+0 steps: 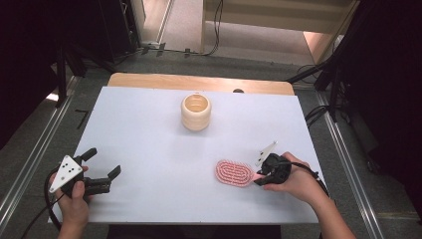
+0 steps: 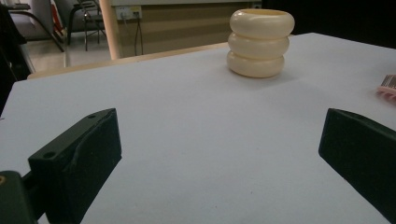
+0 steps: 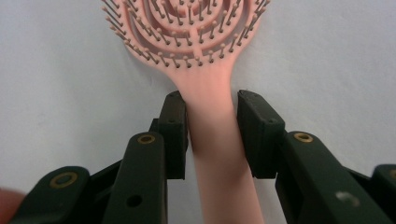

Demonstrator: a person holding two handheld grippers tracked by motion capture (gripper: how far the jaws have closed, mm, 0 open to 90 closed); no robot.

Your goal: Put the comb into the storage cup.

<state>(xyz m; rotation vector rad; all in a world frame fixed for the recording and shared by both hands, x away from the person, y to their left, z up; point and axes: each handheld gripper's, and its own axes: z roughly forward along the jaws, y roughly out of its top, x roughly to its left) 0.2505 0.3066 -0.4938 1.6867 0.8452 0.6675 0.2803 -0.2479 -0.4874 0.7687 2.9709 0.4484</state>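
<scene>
Nearest our lens, the right gripper (image 3: 210, 135) has its two black jaws pressed against either side of the pink hairbrush (image 3: 205, 70) handle, clamping it. From above we see the brush (image 1: 234, 173) lying bristles up on the white table (image 1: 149, 149), toward its near right side, with our right hand (image 1: 298, 181) behind the gripper (image 1: 262, 177). Our left gripper (image 1: 105, 167) sits at the near left corner, jaws spread wide, holding nothing. A cream ribbed cup (image 1: 196, 112) stands upright toward the far middle, well apart from both.

Cut off by the frame beyond the right gripper (image 3: 211, 126): top of the pink hairbrush (image 3: 196, 42); handle end hidden low between the jaws.
</scene>
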